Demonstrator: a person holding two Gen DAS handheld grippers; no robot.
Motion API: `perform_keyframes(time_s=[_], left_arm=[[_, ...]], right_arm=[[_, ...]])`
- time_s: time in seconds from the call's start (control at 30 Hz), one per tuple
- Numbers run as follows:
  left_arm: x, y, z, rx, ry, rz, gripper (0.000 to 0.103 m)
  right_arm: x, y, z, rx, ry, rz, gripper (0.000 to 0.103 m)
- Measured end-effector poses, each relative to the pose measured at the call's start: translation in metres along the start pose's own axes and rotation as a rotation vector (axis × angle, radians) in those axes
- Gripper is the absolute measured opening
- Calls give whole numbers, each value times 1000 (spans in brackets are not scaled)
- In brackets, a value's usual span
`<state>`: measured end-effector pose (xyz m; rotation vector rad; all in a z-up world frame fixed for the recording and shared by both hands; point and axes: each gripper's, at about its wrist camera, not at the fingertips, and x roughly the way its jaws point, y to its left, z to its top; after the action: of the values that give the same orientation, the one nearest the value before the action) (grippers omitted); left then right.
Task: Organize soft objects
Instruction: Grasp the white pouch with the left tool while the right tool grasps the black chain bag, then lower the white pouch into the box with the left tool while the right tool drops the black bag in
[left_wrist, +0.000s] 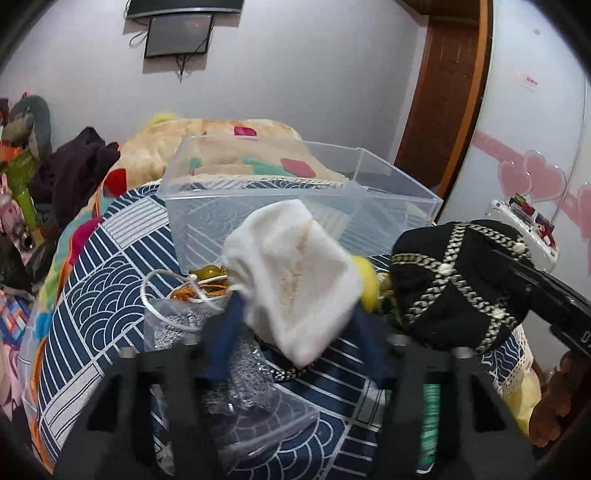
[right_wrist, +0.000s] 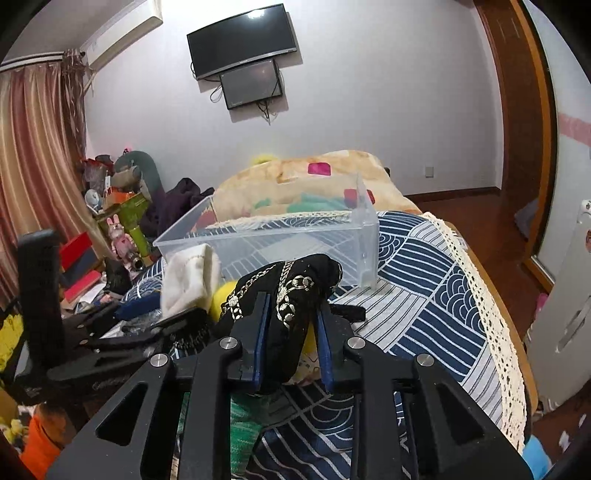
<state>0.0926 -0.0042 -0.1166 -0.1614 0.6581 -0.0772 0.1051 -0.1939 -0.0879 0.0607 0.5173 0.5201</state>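
My left gripper (left_wrist: 295, 314) is shut on a white cloth pouch (left_wrist: 295, 273) and holds it up in front of the clear plastic box (left_wrist: 295, 206). The pouch also shows in the right wrist view (right_wrist: 190, 280). My right gripper (right_wrist: 290, 314) is shut on a black cloth with silver trim (right_wrist: 291, 295), lifted above the bed; it shows in the left wrist view (left_wrist: 458, 280) to the right of the pouch. The box (right_wrist: 266, 240) lies open and empty on the blue patterned bedspread (right_wrist: 424, 295).
Under the pouch lie a yellow soft ball (left_wrist: 367, 280), a clear bag with grey stuff (left_wrist: 240, 369), a white cord (left_wrist: 162, 291) and a green knit piece (right_wrist: 242, 428). A beige blanket (right_wrist: 303, 181) lies behind the box. Clutter (right_wrist: 118, 221) stands left of the bed.
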Motion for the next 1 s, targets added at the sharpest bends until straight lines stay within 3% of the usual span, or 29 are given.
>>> perform_keyframes(time_s=[0.03, 0.07, 0.23, 0.53, 1.0], left_arm=[[-1, 2, 0, -5, -1, -6, 27], [-3, 4, 0, -8, -1, -19, 22], [-25, 2, 2, 14, -44, -20, 8], [-64, -1, 17, 30, -134, -29, 6], [-86, 4, 71, 51, -220, -31, 6]], right_arm=[[-2, 0, 1, 0, -7, 2, 20], [-4, 1, 1, -2, -12, 3, 20], [-14, 8, 3, -26, -47, 12, 20], [-25, 10, 20, -20, -106, 16, 19], [-14, 21, 60, -59, -180, -28, 19]])
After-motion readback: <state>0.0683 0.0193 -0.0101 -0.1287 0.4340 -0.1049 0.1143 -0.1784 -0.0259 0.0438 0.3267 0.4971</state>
